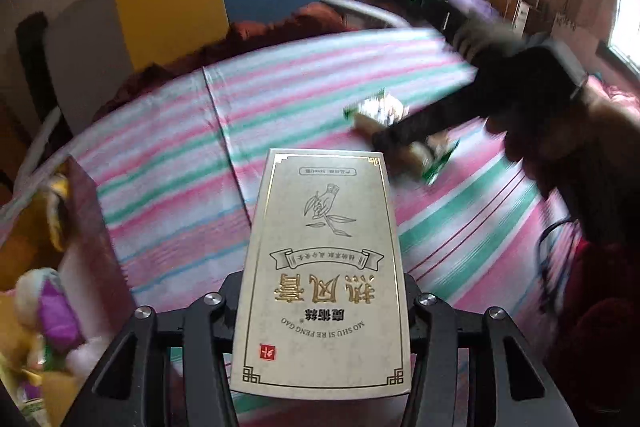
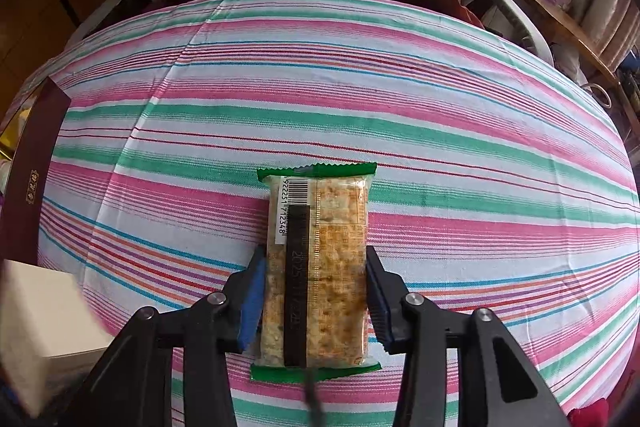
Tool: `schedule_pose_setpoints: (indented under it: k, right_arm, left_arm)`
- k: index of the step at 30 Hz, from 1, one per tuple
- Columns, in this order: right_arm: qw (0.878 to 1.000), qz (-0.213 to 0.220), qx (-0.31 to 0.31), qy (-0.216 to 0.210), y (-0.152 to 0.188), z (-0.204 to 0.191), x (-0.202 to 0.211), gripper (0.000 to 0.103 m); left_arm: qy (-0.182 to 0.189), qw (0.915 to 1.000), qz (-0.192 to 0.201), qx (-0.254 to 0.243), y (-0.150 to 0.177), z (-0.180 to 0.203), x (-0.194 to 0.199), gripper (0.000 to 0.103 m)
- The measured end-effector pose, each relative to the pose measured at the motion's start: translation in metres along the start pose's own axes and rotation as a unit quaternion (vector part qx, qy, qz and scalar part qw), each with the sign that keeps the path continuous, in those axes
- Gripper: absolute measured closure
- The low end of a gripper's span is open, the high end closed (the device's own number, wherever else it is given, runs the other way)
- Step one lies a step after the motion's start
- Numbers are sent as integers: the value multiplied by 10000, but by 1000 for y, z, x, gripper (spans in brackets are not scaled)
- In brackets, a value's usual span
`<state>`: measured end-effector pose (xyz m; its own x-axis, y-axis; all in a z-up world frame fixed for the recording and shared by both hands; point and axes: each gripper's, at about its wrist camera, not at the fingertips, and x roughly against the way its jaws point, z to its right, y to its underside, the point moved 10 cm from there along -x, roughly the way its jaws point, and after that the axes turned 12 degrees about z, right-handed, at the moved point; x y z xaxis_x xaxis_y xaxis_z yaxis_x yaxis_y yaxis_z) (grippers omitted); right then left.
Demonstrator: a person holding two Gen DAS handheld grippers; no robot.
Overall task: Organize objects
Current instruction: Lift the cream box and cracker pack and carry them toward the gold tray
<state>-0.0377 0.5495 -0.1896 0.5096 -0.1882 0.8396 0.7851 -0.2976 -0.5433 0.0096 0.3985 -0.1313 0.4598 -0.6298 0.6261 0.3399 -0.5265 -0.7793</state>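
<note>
- The left tongs [image 1: 320, 311] are clamped on a tall cream carton [image 1: 322, 275], held off the bed and pointing out over it. The right tongs [image 2: 316, 303] are closed on a snack packet [image 2: 318, 267], blue pads pressed to its long sides; the packet lies flat on the cloth.
- The striped sheet [image 2: 460, 115], pink, green, blue and white, covers the bed and is the work surface. Most of it is bare.
- A dark red gift box [image 1: 86, 211] stands open at the left edge. Soft toys and small packets already sit inside, among them a white and purple plush [image 1: 48, 311]. I judge this is where things are being gathered.
- Progress, as I read it: several items are already in the box, and the last two loose ones are both gripped, neither yet put away. Carrying them across and setting them down remains.
- The cream carton carries gold Chinese characters, a line drawing of a hand holding a leafy sprig, a small red seal, and the readable line "MO SHU SI RE FENG GAO".
- The snack packet is clear with green crimped ends, showing a crumbly golden bar. It has a barcode with digits including "712348"; a date along the dark seam is too faint to read.
</note>
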Motion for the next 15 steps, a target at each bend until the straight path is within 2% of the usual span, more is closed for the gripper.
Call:
schedule_pose_setpoints:
  k: [6,10,13,15]
  right_arm:
    - [9999,53,93,83,2,-5,3,59]
    - [9999,75,59,100,2,-6,3,59]
    - [9999,92,76,119,1,-7,2,59]
    - [9998,101,84,119,1,-8,2,59]
  left_arm:
    - [-67,9983,566,107,-32,-12,40,51]
    - [-63,9979,555,318,-34,-28,40,51]
    - [35,9972,579,473,-31,-33,55,51]
    - [-29,9965,656,519,-32,-40,66,51]
